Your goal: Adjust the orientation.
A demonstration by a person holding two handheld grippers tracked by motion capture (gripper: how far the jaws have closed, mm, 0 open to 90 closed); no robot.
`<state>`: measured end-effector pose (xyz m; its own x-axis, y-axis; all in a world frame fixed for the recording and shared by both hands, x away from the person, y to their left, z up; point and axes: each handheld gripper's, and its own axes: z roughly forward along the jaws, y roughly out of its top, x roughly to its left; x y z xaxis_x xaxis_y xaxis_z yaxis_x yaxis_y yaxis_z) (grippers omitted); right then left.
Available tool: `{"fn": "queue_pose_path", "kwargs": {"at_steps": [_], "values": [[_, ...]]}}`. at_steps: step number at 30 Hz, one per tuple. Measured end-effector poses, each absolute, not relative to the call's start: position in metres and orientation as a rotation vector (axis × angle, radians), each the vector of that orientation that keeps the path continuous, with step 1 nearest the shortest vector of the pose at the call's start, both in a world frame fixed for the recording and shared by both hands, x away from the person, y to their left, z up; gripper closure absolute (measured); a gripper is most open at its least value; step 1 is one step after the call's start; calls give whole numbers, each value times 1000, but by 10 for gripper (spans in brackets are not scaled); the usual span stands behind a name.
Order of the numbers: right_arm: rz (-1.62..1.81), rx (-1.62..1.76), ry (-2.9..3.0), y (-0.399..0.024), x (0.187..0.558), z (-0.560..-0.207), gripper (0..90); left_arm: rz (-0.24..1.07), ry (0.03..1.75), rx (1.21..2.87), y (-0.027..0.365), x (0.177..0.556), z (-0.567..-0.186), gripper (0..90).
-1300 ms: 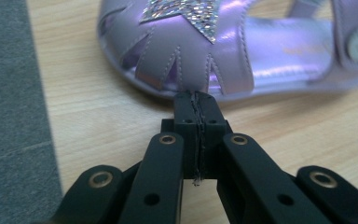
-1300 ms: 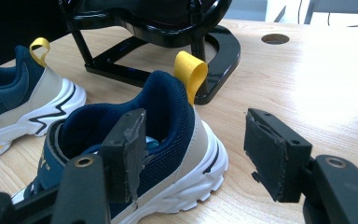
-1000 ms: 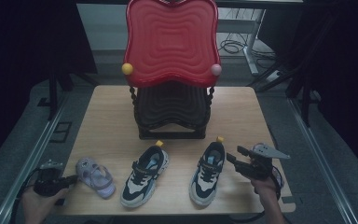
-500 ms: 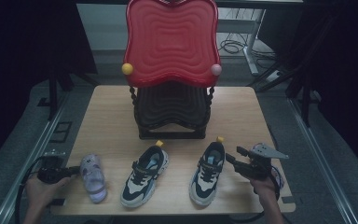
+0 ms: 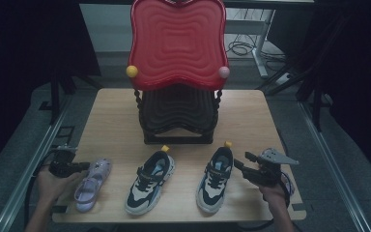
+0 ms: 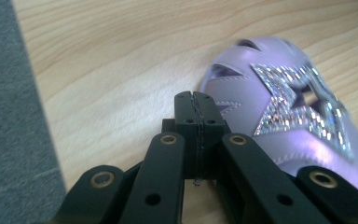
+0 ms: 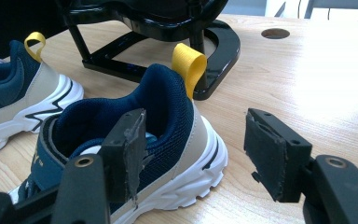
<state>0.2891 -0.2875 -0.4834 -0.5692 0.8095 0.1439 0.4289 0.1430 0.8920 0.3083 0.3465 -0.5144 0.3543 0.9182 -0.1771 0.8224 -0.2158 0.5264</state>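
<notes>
The left gripper (image 5: 84, 166) has its jaws closed on nothing, their tips against the purple sandal (image 5: 92, 183) near the table's (image 5: 116, 121) left edge; the right gripper (image 5: 239, 162), jaws open, sits just beside the right sneaker's (image 5: 216, 179) heel

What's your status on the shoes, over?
Left gripper shut, tips against lilac sandal's toe. Right gripper open beside right sneaker's heel. Nothing in the way.

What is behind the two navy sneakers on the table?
Behind the two navy sneakers stands a black rack carrying a red wavy tray. The tray hides the rack's upper part.
</notes>
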Motion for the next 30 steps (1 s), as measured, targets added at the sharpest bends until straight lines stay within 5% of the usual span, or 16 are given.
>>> {"fn": "queue_pose_path", "kwargs": {"at_steps": [14, 22, 30], "values": [[1400, 1190, 2054, -289, 288, -484, 392, 344, 1391, 1956, 340, 295, -480, 819], [1399, 1184, 2053, -287, 287, -482, 392, 406, 1307, 1842, 313, 268, -454, 534], [1400, 1184, 2054, -287, 287, -482, 392, 418, 1268, 1817, 291, 255, -441, 463]]}}
